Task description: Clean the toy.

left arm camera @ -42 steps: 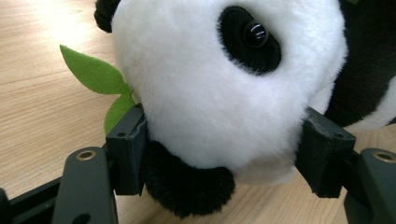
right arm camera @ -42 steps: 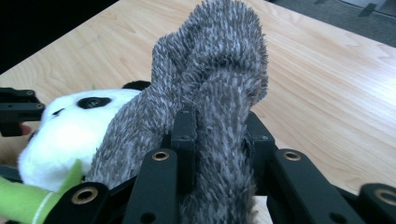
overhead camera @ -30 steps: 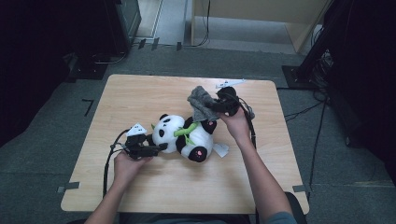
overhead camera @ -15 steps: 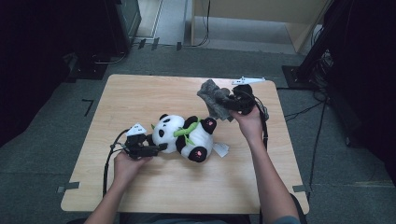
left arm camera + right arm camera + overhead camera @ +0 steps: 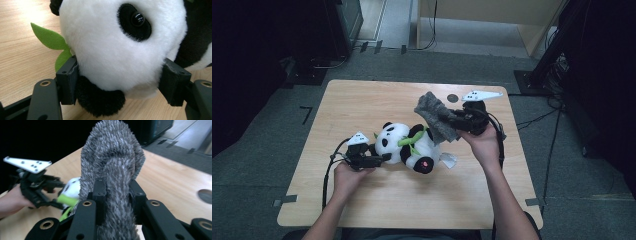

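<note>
A plush panda [image 5: 409,147] lies on its side in the middle of the wooden table [image 5: 362,100], with green felt leaves [image 5: 51,40] at its neck. My left gripper [image 5: 379,159] is shut on the panda's head [image 5: 120,47], one pad pressed on each side of it. A fuzzy grey cloth [image 5: 436,116] hangs in the air above the panda's right end. My right gripper [image 5: 452,120] is shut on that cloth [image 5: 112,170], which bulges up between the jaws. The left gripper [image 5: 33,183] is also seen in the right gripper view.
A small round dark hole [image 5: 453,98] sits near the table's far edge. Black cables [image 5: 328,175] trail from both grippers over the table. Dark cabinets and a grey floor surround the table.
My right gripper has lifted the grey cloth up and to the right, away from the panda. The left gripper and the panda have stayed where they were.
</note>
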A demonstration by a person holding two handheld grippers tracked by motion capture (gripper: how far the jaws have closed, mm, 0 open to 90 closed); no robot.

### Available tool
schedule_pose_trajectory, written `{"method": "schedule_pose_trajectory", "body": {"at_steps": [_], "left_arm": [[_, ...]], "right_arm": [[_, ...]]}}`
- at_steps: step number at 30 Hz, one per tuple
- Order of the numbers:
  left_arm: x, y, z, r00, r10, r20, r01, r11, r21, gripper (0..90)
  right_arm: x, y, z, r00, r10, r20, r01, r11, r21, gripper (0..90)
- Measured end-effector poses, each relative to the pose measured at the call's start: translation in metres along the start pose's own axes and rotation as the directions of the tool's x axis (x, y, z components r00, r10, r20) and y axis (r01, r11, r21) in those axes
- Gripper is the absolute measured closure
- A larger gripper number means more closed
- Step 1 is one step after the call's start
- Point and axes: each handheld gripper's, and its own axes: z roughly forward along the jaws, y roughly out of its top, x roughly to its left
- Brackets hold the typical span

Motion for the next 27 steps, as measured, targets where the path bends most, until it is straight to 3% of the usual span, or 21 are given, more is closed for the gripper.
{"method": "schedule_pose_trajectory", "body": {"at_steps": [4, 8, 10, 27], "left_arm": [[0.001, 0.0, 0.0, 1.0, 0.002, 0.007, -0.002, 1.0, 0.001, 28.7], [0.002, 0.0, 0.0, 0.9999, 0.0, 0.011, 0.0, 1.0, -0.003, 28.6], [0.002, 0.0, 0.001, 0.9999, -0.005, 0.014, 0.005, 1.0, -0.007, 28.5], [0.004, 0.0, 0.001, 0.9996, -0.015, 0.023, 0.016, 0.9998, -0.013, 28.5]], "right_arm": [[0.005, -0.016, 0.015, 0.9999, -0.013, -0.003, 0.013, 0.999, 0.042, 73.2], [-0.002, -0.033, 0.03, 0.9998, 0.014, 0.011, -0.015, 0.995, 0.098, 71.8], [-0.007, -0.039, 0.033, 0.9994, 0.033, 0.009, -0.033, 0.994, 0.101, 71.3], [-0.041, -0.056, 0.019, 0.99, 0.118, 0.076, -0.125, 0.988, 0.091, 72.4]]}}
